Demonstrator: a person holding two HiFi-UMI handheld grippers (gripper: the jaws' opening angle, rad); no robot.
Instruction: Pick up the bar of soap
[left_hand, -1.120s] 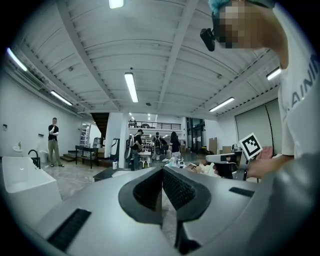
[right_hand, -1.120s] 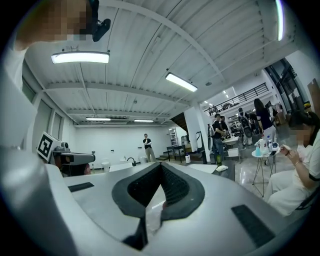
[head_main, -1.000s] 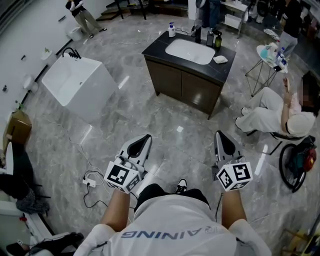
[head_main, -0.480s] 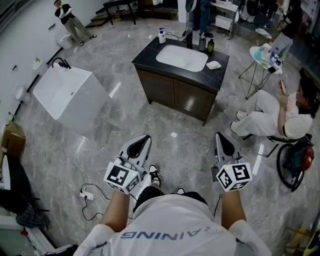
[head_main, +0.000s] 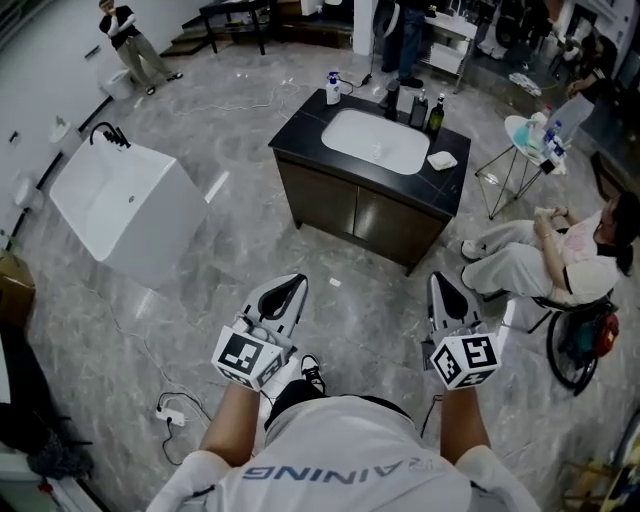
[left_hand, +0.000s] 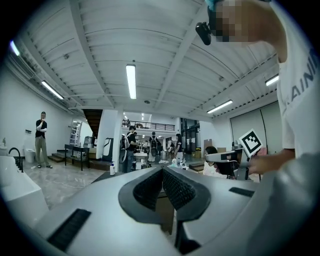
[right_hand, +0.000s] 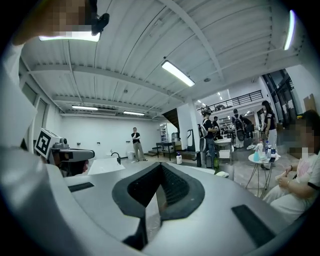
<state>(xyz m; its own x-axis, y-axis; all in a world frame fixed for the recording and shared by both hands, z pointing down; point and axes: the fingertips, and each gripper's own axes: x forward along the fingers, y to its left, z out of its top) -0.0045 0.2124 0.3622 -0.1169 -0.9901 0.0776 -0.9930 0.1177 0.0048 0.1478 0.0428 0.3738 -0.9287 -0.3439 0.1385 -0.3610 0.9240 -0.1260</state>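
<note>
Both claws are shut and empty: the left gripper (head_main: 288, 288) and the right gripper (head_main: 446, 284) are carried low in front of you, and each gripper view shows the ribbed pads (left_hand: 150, 186) meeting with nothing between them. The bar of soap (head_main: 441, 160) appears to be the small pale object lying well ahead of the right gripper, almost in line with its jaws. It sits at the near right end of the dark vanity counter (head_main: 320, 122), just right of the white basin (head_main: 378, 141). Whether it rests in a dish cannot be made out at this distance. Expect a light, stiff, compact block, likely slick if damp. Take it across its narrower sides, low and centred, so the ribbed pads bite rather than squeeze it out. Legible writing is scarce. Your shirt (head_main: 340, 460) carries the letters "AINING", seen inverted from above, and each marker cube (head_main: 465, 360) bears a black-and-white square code. Labels on the bottles (head_main: 419, 106) at the counter's far edge are too small to read.
</note>
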